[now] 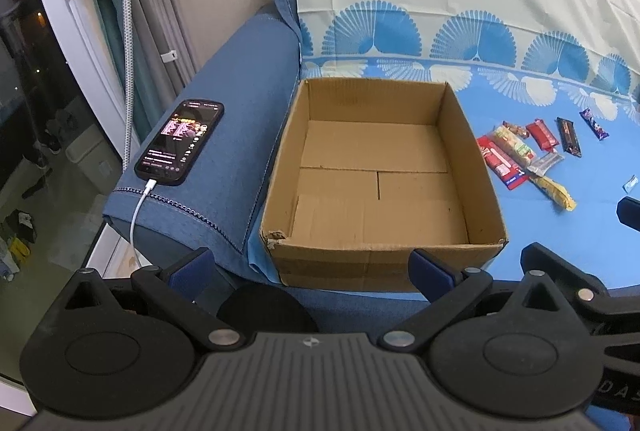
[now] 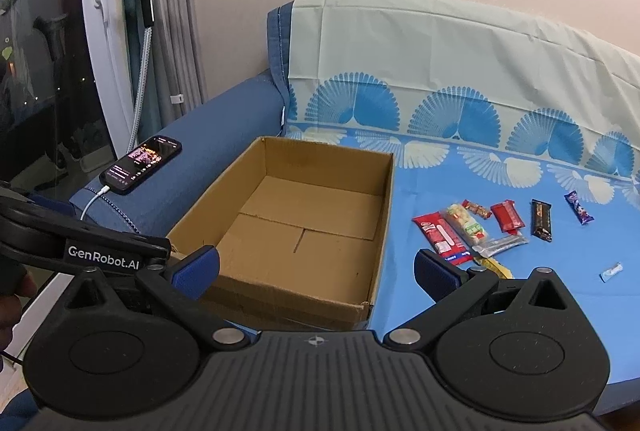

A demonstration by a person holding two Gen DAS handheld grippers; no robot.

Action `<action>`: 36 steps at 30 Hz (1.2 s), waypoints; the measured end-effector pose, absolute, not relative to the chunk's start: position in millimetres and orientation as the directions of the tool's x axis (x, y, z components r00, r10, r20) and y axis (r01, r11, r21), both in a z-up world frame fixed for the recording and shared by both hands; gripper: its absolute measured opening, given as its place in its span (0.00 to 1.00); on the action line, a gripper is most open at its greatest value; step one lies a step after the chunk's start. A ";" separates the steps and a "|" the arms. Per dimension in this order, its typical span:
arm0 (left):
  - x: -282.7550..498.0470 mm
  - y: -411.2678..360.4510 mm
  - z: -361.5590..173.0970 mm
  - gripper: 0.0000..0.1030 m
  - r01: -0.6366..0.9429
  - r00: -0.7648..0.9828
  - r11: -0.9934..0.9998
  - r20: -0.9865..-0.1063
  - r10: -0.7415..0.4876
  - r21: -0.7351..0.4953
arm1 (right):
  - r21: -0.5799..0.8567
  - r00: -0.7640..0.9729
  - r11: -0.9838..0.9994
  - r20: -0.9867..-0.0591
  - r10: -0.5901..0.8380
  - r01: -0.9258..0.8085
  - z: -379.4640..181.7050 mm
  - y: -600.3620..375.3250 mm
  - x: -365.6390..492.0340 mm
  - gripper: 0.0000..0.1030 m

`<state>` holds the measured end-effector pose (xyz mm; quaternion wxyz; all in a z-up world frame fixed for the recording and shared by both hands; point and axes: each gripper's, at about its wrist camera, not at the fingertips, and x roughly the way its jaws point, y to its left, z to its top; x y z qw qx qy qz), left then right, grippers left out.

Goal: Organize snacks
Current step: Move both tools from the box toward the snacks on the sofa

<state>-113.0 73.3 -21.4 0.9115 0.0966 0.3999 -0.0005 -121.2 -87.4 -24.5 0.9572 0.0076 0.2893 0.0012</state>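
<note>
Nothing is packed yet: the cardboard box (image 2: 304, 231) ahead sits empty, snacks (image 2: 480, 231) lie right, both tools (image 1: 312, 267) (image 2: 316, 271) released.

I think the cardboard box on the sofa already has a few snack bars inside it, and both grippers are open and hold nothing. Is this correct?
Not quite. The cardboard box is empty: both wrist views show only its bare bottom. The snack bars lie on the blue sheet beside the box, to its right. The rest holds: the left gripper and the right gripper are open and hold nothing.
</note>
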 end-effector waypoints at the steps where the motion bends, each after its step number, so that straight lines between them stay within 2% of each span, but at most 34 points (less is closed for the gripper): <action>1: -111.5 72.9 -22.8 1.00 0.081 0.677 0.981 -0.732 0.077 0.178 | 0.016 0.831 1.000 -0.556 0.007 0.003 -25.2 -88.3 -120.0 1.00; 18: -87.2 37.1 -37.8 1.00 0.141 0.615 0.963 -0.782 0.097 0.230 | 0.114 0.808 0.991 -0.589 0.009 0.072 -40.8 -118.2 -108.3 1.00; 36: -50.0 -60.9 -44.6 1.00 0.265 0.592 0.924 -0.803 0.070 0.275 | 0.188 0.808 0.938 -0.573 -0.136 0.291 -56.1 -214.1 -110.1 1.00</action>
